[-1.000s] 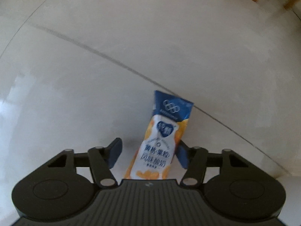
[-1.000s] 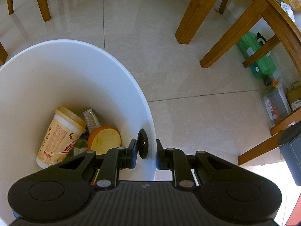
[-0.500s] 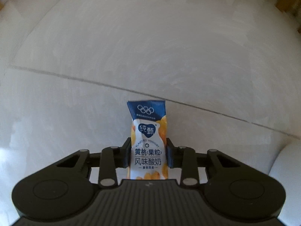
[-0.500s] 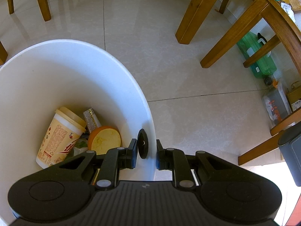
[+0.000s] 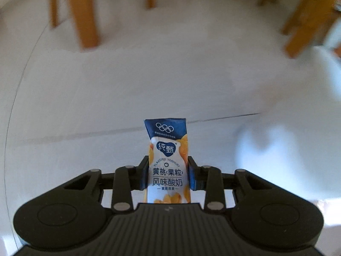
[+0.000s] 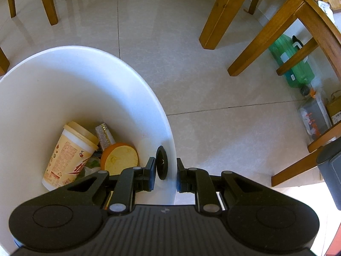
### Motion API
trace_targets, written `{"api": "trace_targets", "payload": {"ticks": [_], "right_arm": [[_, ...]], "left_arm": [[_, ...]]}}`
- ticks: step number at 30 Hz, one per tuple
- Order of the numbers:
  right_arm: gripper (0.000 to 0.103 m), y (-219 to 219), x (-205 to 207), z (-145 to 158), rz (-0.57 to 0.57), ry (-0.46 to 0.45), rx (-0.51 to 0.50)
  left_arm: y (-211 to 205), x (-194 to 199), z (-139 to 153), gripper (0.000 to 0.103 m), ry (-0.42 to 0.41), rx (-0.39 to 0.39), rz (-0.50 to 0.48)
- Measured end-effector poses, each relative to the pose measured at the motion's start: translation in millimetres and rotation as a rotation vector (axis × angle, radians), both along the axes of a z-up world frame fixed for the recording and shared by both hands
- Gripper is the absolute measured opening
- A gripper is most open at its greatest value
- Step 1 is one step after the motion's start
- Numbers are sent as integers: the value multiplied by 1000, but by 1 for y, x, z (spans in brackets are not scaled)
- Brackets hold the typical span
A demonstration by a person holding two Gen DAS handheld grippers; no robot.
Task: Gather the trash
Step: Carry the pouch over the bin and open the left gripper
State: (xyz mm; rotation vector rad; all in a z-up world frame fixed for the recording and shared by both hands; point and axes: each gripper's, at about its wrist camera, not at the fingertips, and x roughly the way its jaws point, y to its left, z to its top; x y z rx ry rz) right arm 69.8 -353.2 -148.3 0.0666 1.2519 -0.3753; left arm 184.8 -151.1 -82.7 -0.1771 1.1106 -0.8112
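White bin (image 6: pixel 89 89) rim clamped by right gripper (image 6: pixel 165 173), tiled floor (image 6: pixel 170 64) beyond

Pale tiled floor (image 6: pixel 213 138) carries a white bin (image 6: pixel 85 81); beyond the bin stand wooden table legs (image 6: pixel 215 19), with a green bottle (image 6: pixel 296 68) farther right.

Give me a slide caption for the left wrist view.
Left gripper holds a yoghurt pouch above the floor.

A cup (image 6: pixel 70 151) lies in the bin (image 6: pixel 89 68), left of table legs (image 6: pixel 221 12).
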Motion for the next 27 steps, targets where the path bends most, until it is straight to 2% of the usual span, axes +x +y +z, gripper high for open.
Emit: {"api": "trace_targets", "payload": {"ticks": [2, 6, 7, 9, 11, 12, 13, 15, 17, 20, 24, 27], "right_arm": [[21, 0, 0, 0, -3, -1, 3], [21, 0, -1, 0, 1, -2, 5], [21, 0, -1, 0, 0, -2, 6], [21, -1, 0, 1, 0, -2, 7], [21, -1, 0, 0, -2, -2, 7], [21, -1, 0, 0, -1, -1, 6], [21, -1, 0, 0, 0, -1, 5], [21, -1, 0, 0, -1, -2, 7], [21, -2, 0, 0, -2, -3, 11], [20, -3, 0, 1, -3, -6, 16], [20, -5, 0, 2, -3, -9, 21], [20, -6, -1, 2, -4, -10, 22]], "left_arm": [[4, -14, 43, 33, -32, -37, -71], [12, -35, 135, 33, -161, -192, -165], [10, -23, 145, 34, -183, -226, -179], [0, -31, 178, 34, -228, -278, -218], [-20, -30, 197, 34, -239, -296, -262], [-22, -19, 192, 34, -237, -301, -275], [-26, -26, 198, 34, -236, -309, -286], [-40, -48, 189, 43, -216, -308, -308], [-47, -54, 188, 66, -202, -302, -314], [-51, -64, 187, 83, -257, -267, -317], [-72, -75, 187, 93, -367, -171, -309], [-70, -79, 186, 98, -392, -140, -297]]}}
